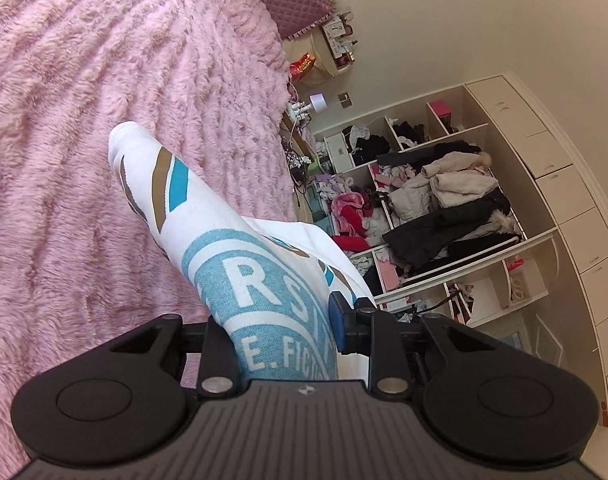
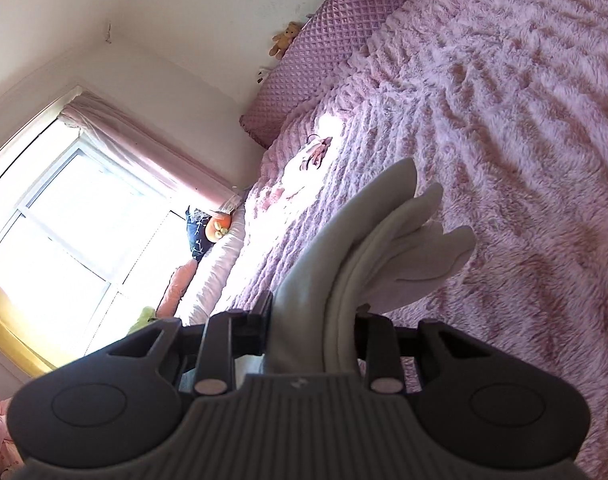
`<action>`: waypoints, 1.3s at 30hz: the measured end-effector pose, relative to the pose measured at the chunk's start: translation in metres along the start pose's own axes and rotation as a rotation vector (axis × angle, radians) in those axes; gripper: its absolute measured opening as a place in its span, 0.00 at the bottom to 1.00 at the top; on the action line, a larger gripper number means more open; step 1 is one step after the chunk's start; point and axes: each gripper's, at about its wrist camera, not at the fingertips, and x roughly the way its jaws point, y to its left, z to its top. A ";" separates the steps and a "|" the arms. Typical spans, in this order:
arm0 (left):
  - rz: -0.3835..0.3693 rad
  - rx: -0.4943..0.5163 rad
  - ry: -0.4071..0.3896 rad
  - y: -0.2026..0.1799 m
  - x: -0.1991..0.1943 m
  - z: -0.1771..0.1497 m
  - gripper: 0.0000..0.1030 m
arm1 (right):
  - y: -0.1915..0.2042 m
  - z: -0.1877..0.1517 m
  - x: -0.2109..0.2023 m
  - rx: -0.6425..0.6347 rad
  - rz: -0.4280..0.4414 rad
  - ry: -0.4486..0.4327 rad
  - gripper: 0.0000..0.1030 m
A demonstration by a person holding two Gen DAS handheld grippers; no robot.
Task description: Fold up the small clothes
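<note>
A fluffy pink blanket (image 1: 83,100) covers the whole bed under both tools, with a quilted mauve headboard (image 2: 336,52) at its far end. Against the wall beyond the bed's edge stands a cream open wardrobe (image 1: 516,184), its shelves heaped with coats and clothes. A bright window (image 2: 63,208) with a pink curtain lights the other side.

The white garment (image 1: 239,248), printed with a blue round badge and brown and blue stripes, hangs in the air above the blanket, bunched and draped between the 2 tools. The left gripper (image 1: 279,328) points slightly downward, tilted over sideways, its jaws pinching the printed cloth. The right gripper (image 2: 308,332) is angled much the same, pinching thick folds of the garment's plain side, which spill forward past its fingers.
</note>
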 end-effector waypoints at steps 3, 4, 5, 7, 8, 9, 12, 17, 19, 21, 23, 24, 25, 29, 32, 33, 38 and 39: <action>-0.029 -0.010 -0.039 0.005 -0.026 -0.002 0.31 | 0.021 -0.010 0.014 -0.014 0.046 -0.007 0.24; -0.036 -0.028 -0.043 0.012 -0.032 -0.006 0.31 | 0.023 -0.014 0.016 -0.009 0.055 -0.003 0.24; -0.040 -0.047 -0.043 0.019 -0.036 -0.010 0.31 | 0.025 -0.022 0.019 0.000 0.059 0.006 0.24; -0.033 -0.106 -0.030 0.045 -0.042 -0.024 0.31 | 0.018 -0.043 0.025 0.024 0.046 0.038 0.24; -0.016 -0.138 -0.017 0.063 -0.043 -0.033 0.31 | 0.013 -0.052 0.028 0.036 0.034 0.053 0.24; 0.003 -0.170 -0.006 0.078 -0.041 -0.042 0.31 | 0.003 -0.066 0.032 0.060 0.012 0.078 0.24; 0.058 -0.290 0.037 0.133 -0.034 -0.073 0.31 | -0.033 -0.107 0.042 0.130 -0.076 0.148 0.24; 0.074 -0.368 0.053 0.183 -0.029 -0.107 0.32 | -0.085 -0.160 0.035 0.231 -0.131 0.199 0.25; 0.050 -0.392 0.023 0.193 -0.035 -0.112 0.34 | -0.094 -0.168 0.028 0.251 -0.116 0.196 0.32; 0.026 -0.406 0.004 0.197 -0.042 -0.114 0.35 | -0.097 -0.169 0.020 0.254 -0.114 0.183 0.40; 0.029 -0.397 0.004 0.197 -0.050 -0.117 0.38 | -0.099 -0.169 0.010 0.248 -0.112 0.177 0.47; 0.036 -0.376 0.012 0.194 -0.052 -0.118 0.41 | -0.100 -0.169 0.003 0.235 -0.101 0.183 0.47; 0.054 -0.340 0.021 0.190 -0.056 -0.120 0.43 | -0.101 -0.170 -0.004 0.219 -0.093 0.195 0.49; 0.116 -0.192 0.065 0.170 -0.064 -0.124 0.45 | -0.104 -0.180 -0.027 0.140 -0.080 0.263 0.58; 0.177 -0.113 0.082 0.157 -0.071 -0.127 0.49 | -0.106 -0.197 -0.037 0.114 -0.038 0.332 0.58; 0.189 -0.103 0.071 0.154 -0.077 -0.129 0.51 | -0.106 -0.201 -0.038 0.100 -0.037 0.343 0.59; 0.243 0.005 0.065 0.134 -0.104 -0.140 0.56 | -0.107 -0.214 -0.036 0.078 -0.011 0.332 0.67; 0.229 0.013 0.079 0.130 -0.105 -0.147 0.59 | -0.108 -0.214 -0.033 0.081 -0.006 0.334 0.67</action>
